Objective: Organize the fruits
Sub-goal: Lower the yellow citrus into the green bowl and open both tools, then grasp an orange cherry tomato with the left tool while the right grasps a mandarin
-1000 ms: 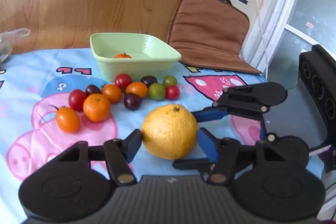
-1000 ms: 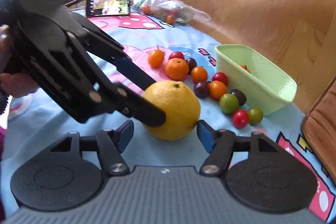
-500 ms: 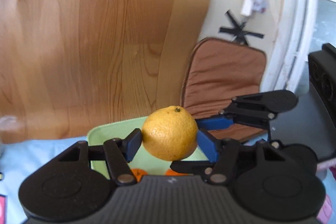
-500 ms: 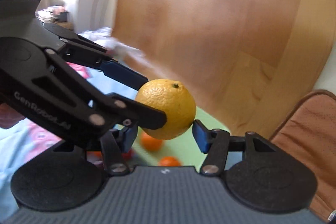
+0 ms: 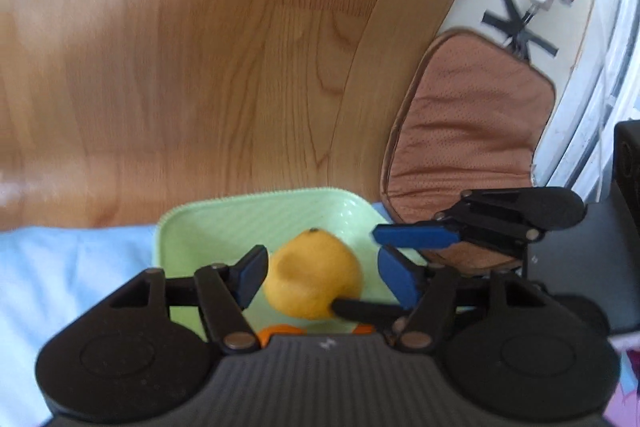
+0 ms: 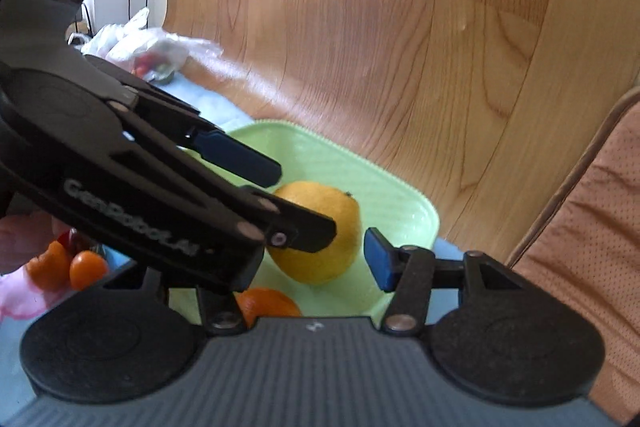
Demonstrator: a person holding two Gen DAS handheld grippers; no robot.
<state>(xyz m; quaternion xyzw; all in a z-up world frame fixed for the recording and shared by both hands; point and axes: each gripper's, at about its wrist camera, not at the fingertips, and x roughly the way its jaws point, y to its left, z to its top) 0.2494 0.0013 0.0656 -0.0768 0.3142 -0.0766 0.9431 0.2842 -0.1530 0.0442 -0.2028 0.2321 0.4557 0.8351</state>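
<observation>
Left gripper: jaws stand apart, and its 3 o'clock pad is clear of the orange. Right gripper: visible pad off the peel and the other hidden, so it reads as let go. The orange, blurred, sits between both pairs of jaws over the green bowl, which runs to 12 o'clock. Risks: the orange lands on the small fruit at 6 o'clock and bounces or rolls over the rim. The crossed fingers could also clash or knock it when pulling out.
</observation>
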